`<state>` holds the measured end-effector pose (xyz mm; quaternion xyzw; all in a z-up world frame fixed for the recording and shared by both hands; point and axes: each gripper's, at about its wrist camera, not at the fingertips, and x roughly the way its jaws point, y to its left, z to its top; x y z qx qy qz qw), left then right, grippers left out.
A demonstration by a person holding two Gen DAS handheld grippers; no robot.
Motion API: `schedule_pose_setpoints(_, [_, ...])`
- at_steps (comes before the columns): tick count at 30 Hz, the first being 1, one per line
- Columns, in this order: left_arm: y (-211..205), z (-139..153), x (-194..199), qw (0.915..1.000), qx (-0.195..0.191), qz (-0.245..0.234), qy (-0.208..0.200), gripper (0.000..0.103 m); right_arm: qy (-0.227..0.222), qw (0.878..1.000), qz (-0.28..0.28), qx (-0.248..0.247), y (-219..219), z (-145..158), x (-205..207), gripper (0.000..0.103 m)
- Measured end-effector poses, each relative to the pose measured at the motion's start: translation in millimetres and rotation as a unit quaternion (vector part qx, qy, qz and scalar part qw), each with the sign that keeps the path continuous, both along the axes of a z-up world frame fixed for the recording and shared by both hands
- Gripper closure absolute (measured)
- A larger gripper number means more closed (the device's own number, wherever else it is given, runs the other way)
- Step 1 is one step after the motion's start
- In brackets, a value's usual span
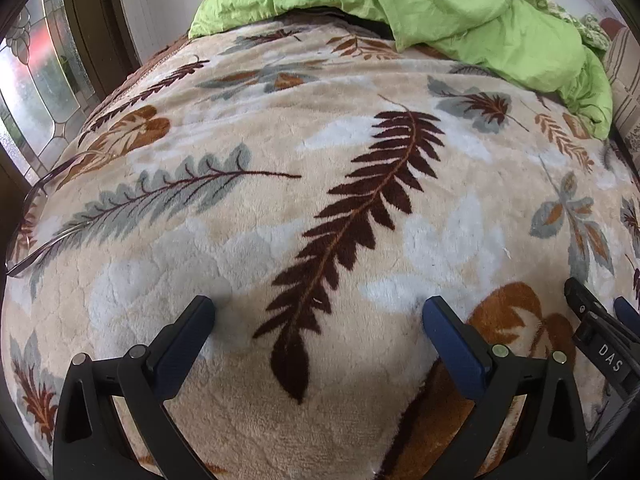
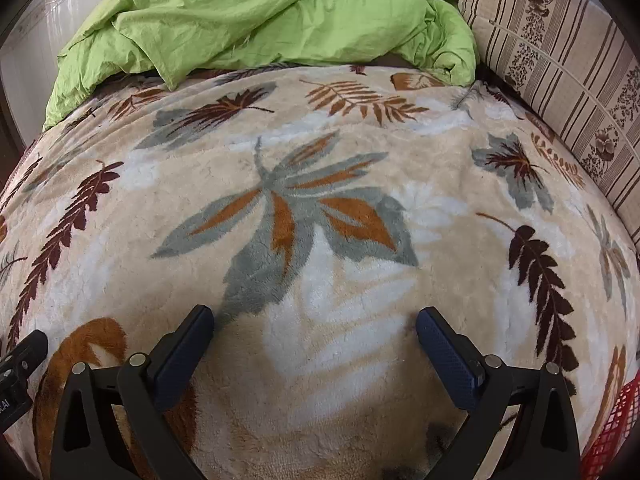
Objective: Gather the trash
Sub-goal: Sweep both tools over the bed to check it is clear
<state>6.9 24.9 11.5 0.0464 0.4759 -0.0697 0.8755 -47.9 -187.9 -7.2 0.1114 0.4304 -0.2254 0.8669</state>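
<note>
We hold the left gripper [image 1: 319, 312] and right gripper [image 2: 315, 322] over the leaf-print blanket [image 1: 320, 200], jaws spread wide, nothing between them. We see no trash; a green duvet [image 2: 260, 20] lies beyond.

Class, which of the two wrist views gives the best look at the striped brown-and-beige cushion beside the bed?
The right wrist view: the striped brown-and-beige cushion runs long down the right edge, showing its stripes and floral bands. The left wrist view catches only a narrow striped sliver at its right edge, behind the crumpled green bedding.
</note>
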Motion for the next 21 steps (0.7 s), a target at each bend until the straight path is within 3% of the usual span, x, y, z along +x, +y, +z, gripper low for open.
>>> schedule_pose_setpoints(21, [2.7,-1.6,-1.3,0.9996,-0.013,0.004,-0.023,0.000,-0.002,1.000,0.002,0.003,4.7,3.1,-4.0,0.001])
